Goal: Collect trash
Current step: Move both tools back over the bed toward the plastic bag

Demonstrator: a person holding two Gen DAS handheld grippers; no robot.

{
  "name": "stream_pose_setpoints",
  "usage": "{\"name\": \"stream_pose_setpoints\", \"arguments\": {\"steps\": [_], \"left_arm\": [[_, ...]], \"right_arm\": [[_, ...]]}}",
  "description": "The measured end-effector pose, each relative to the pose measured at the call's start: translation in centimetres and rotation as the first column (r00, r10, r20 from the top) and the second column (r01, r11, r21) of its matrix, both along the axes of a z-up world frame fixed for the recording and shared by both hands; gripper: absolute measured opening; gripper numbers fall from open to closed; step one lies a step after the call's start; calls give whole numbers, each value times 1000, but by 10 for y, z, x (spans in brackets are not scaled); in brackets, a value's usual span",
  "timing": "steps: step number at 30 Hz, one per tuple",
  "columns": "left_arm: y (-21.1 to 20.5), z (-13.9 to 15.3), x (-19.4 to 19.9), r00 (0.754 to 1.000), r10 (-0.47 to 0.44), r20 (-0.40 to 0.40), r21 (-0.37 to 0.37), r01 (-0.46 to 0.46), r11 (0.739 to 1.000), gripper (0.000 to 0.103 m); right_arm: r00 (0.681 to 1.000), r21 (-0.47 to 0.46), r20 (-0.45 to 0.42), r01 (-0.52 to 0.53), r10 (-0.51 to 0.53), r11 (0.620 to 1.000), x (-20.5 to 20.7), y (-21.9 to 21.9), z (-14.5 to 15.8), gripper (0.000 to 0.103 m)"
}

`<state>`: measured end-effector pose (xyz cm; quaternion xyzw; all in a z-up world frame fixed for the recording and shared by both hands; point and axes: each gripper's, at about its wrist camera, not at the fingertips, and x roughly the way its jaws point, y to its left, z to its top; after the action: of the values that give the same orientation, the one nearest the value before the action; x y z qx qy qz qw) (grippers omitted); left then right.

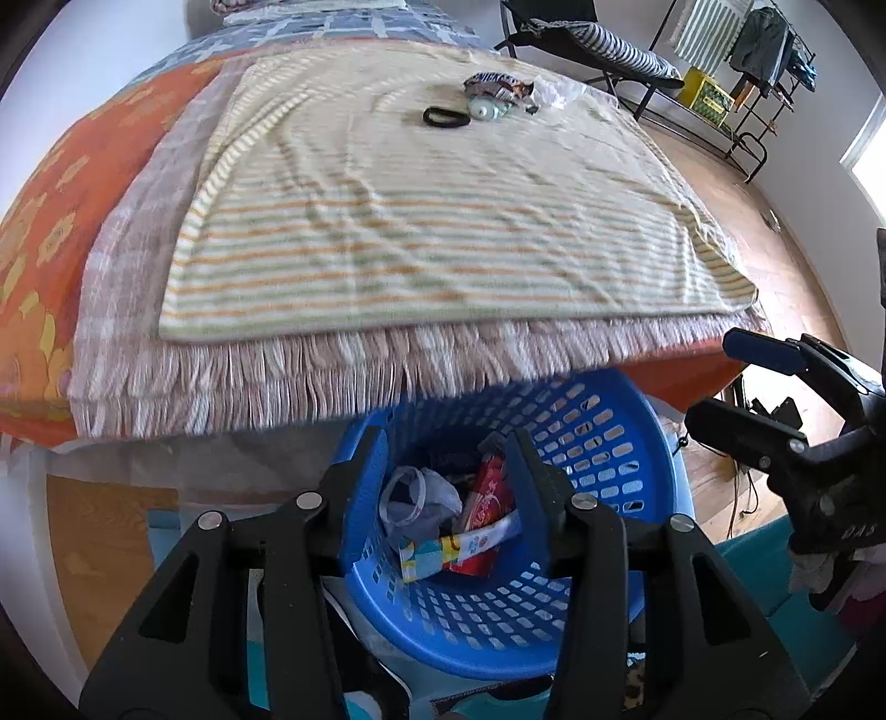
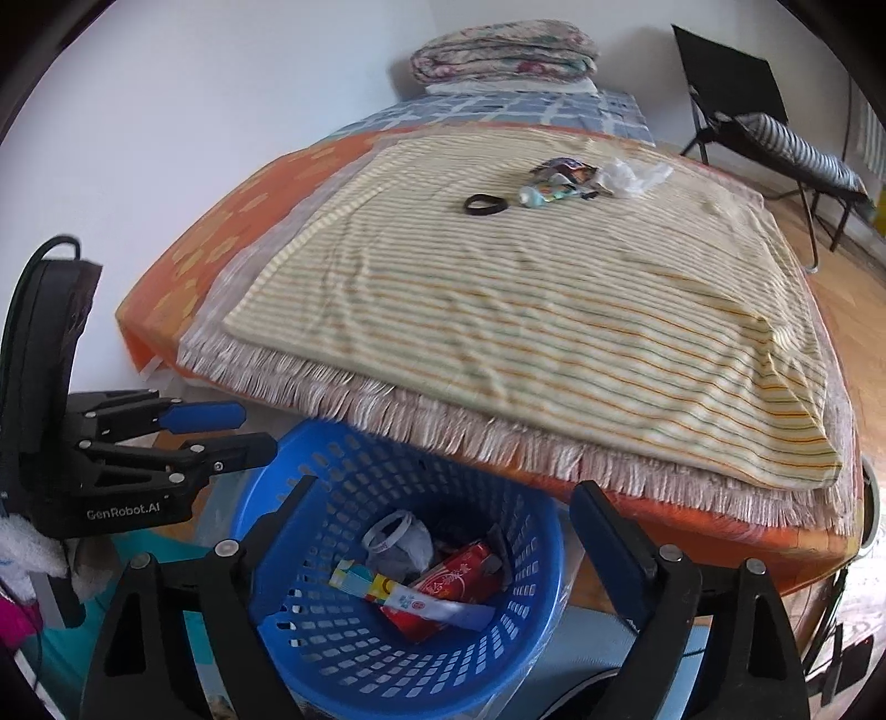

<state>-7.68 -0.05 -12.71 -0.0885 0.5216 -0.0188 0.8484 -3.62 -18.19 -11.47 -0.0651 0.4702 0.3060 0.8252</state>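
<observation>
A blue perforated basket (image 1: 603, 437) (image 2: 310, 626) stands on the floor at the foot of the bed. It holds a red wrapper (image 2: 454, 581), a colourful strip wrapper (image 1: 443, 554) and a grey crumpled piece (image 2: 404, 545). My left gripper (image 1: 448, 454) (image 2: 243, 429) is open and empty above the basket. My right gripper (image 2: 443, 498) (image 1: 725, 382) is open and empty above it too. Far up the bed lie a dark wrapper (image 1: 498, 86) (image 2: 562, 166), a crumpled clear plastic (image 2: 634, 174), a small tube (image 2: 545, 194) and a black band (image 1: 446, 117) (image 2: 485, 204).
A striped blanket (image 1: 432, 221) covers the bed over a fringed throw (image 1: 266, 376) and an orange sheet (image 1: 50, 221). A folding chair (image 2: 775, 133) and a clothes rack (image 1: 742, 66) stand at the right on the wooden floor. A folded quilt (image 2: 504, 52) lies at the bed's head.
</observation>
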Motion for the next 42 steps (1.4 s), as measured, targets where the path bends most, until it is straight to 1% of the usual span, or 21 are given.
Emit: {"name": "stream_pose_setpoints", "arguments": {"steps": [4, 10, 16, 20, 26, 30, 32, 35, 37, 38, 40, 42], "left_arm": [[2, 12, 11, 1000, 10, 23, -16, -9, 1000, 46], [4, 36, 36, 998, 6, 56, -11, -5, 1000, 46], [2, 64, 72, 994, -35, 106, 41, 30, 999, 46], [5, 74, 97, 992, -41, 121, 42, 37, 998, 46], [12, 68, 138, 993, -38, 111, 18, 37, 999, 46], [21, 58, 168, 997, -10, 81, -28, 13, 1000, 46], [25, 54, 180, 998, -2, 67, -37, 5, 999, 46], [28, 48, 199, 998, 2, 57, -41, 1, 999, 46], [31, 44, 211, 999, 5, 46, -60, -2, 998, 45], [32, 41, 216, 999, 8, 41, -67, -5, 998, 40], [34, 34, 226, 1000, 12, 21, -83, -11, 996, 37], [36, 28, 235, 1000, 16, 9, -93, -15, 996, 37]], "right_arm": [[999, 7, -14, 42, -42, 999, 15, -5, 9, 91], [996, 33, -12, 85, -85, 996, 42, -13, 28, 91], [994, 19, 53, 99, -100, 995, 71, -15, 50, 91], [988, 26, 94, 119, -121, 993, 96, -16, 64, 91], [974, 55, 164, 149, -157, 987, 139, -18, 82, 91], [966, 56, 186, 171, -178, 984, 167, -16, 85, 91], [965, 53, 185, 179, -186, 982, 184, -14, 84, 91], [967, 52, 158, 192, -198, 980, 210, -10, 76, 91], [968, 51, 131, 207, -212, 977, 228, -9, 69, 91], [969, 54, 119, 213, -218, 976, 235, -9, 66, 91], [969, 76, 76, 230, -235, 970, 251, -9, 57, 91], [967, 106, 23, 250, -254, 962, 266, -11, 49, 91]]}}
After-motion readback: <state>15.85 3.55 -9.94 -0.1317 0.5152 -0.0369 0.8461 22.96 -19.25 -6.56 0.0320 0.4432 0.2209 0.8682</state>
